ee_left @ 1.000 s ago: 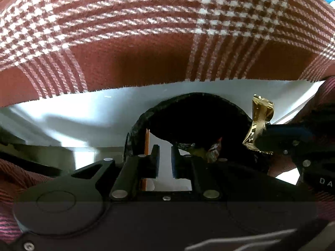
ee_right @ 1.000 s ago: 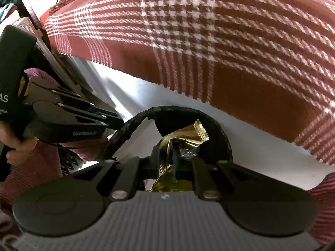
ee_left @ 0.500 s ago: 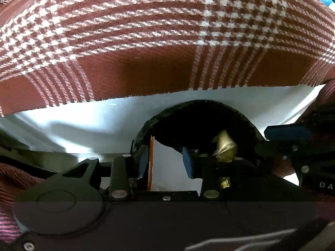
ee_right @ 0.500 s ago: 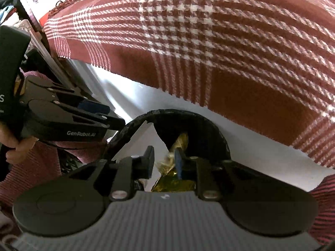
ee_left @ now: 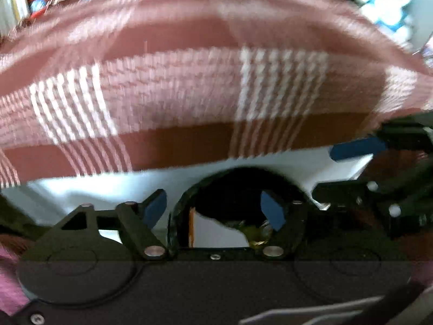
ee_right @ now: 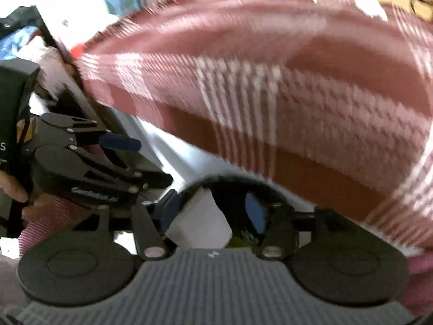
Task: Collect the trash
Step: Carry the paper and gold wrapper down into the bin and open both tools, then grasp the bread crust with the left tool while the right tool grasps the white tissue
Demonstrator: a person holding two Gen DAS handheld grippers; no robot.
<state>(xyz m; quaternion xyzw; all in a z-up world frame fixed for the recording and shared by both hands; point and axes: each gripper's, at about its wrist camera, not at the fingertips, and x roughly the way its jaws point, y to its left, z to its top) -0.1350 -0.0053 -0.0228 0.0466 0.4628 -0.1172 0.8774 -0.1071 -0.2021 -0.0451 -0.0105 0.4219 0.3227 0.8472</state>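
Both views, lower centre of frame. We see the left claw and the right claw standing wide with nothing between the pads, their jaws having just been opening. The gold wrapper and a white paper scrap lie inside the black trash bin, directly below both claws. In the right view the wrapper sits low beside the right-hand pad. We judge the drop complete; further trash would lie toward the plaid cloth in the upper frame, though blur hides any.
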